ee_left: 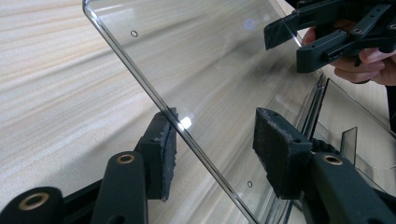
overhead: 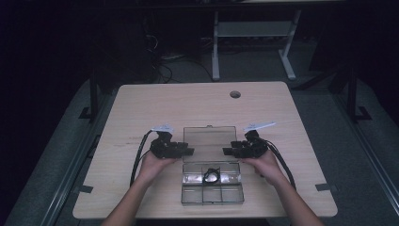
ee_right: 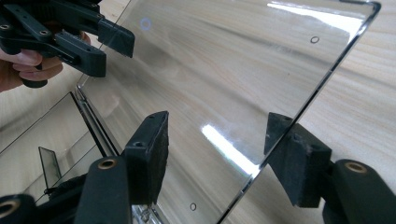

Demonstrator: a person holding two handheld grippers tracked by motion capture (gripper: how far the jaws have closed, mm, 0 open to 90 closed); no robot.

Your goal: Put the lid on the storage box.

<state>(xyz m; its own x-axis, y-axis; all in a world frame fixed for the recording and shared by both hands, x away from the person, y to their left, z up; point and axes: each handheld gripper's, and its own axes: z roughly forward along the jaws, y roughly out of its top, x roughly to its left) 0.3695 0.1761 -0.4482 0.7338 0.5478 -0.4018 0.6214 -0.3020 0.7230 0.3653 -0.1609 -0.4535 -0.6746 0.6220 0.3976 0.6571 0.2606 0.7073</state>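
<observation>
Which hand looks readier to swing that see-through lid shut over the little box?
Almost a tie, perhaps left. The left gripper and right gripper straddle opposite side edges of the clear plastic lid, jaws open; one of the left gripper's pads seems already against that edge.

Setting: a dim lab or test workroom.
Work surface: pale wooden table with a round cable hole [overhead: 235,94], on grey floor.
Background: white metal desk frame [overhead: 254,42]; loose black cables [overhead: 160,66] on the floor.
</observation>
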